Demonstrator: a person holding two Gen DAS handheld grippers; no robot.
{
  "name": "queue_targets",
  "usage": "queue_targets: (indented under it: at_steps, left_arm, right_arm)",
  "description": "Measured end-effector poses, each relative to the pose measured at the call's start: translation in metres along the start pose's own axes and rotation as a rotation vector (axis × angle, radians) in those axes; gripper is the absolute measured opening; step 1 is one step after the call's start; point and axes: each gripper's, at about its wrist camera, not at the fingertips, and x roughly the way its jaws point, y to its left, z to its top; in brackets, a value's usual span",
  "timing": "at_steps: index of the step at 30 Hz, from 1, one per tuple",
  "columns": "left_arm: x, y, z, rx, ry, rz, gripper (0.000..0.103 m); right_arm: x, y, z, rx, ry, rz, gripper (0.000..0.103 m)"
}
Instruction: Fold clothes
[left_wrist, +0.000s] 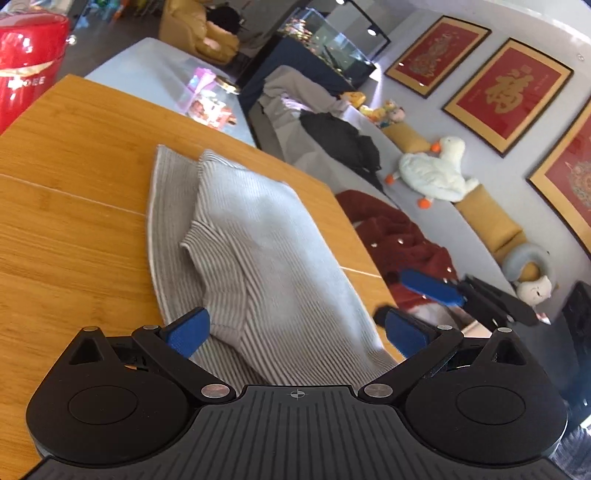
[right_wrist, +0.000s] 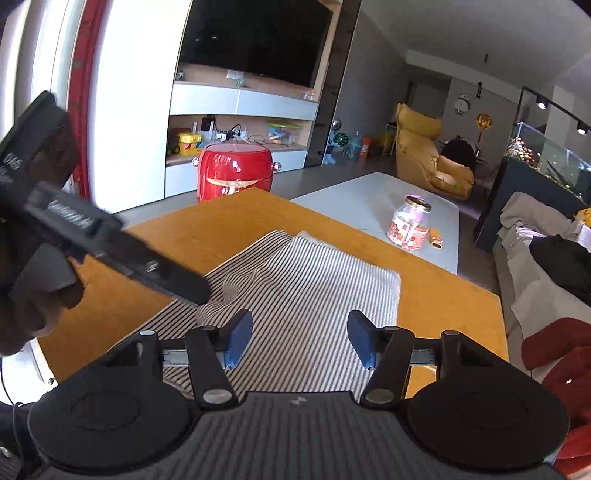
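Note:
A grey-and-white striped knit garment (left_wrist: 258, 240) lies folded in layers on the wooden table (left_wrist: 74, 192). My left gripper (left_wrist: 297, 332) hovers over its near end, open, with the blue pads (left_wrist: 188, 332) far apart and the cloth below them. In the right wrist view the same garment (right_wrist: 314, 288) spreads ahead of my right gripper (right_wrist: 300, 339), which is open with nothing pinched. One blue pad (left_wrist: 430, 287) of the right gripper shows past the table's right edge. The left gripper's black finger (right_wrist: 177, 280), held by a hand (right_wrist: 33, 306), reaches over the garment's left side.
A red drum-shaped stool (right_wrist: 234, 173) stands behind the table. A glass jar (right_wrist: 410, 225) sits on a low grey table (right_wrist: 351, 199). To the right, a sofa holds a red garment (left_wrist: 399, 236), black clothes (left_wrist: 343, 140) and a plush goose (left_wrist: 432, 170).

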Motion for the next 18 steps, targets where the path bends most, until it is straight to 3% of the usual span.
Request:
queue_targets:
  at_steps: [4, 8, 13, 15, 16, 18]
  left_arm:
    - [0.001, 0.016, 0.001, -0.073, -0.027, 0.007, 0.103]
    - [-0.010, 0.022, -0.006, -0.061, -0.070, 0.040, 0.103]
    - [-0.030, 0.032, -0.021, -0.070, -0.092, 0.016, 0.103]
    - [-0.034, 0.034, -0.024, -0.082, -0.106, -0.026, 0.103]
    - [-0.037, 0.034, -0.026, -0.083, -0.116, -0.047, 0.103]
    - [-0.041, 0.033, -0.029, -0.065, -0.129, -0.107, 0.103]
  right_arm:
    - [0.017, 0.052, -0.007, -0.066, 0.021, 0.025, 0.059]
    - [0.051, 0.092, -0.001, -0.221, 0.036, -0.075, 0.059]
    - [0.086, 0.087, 0.004, -0.355, 0.147, -0.105, 0.059]
    - [0.097, 0.072, 0.007, -0.322, 0.184, -0.073, 0.048]
    - [0.098, 0.063, 0.012, -0.266, 0.201, -0.047, 0.036]
    - [0.095, 0.044, 0.021, -0.153, 0.198, -0.028, 0.026]
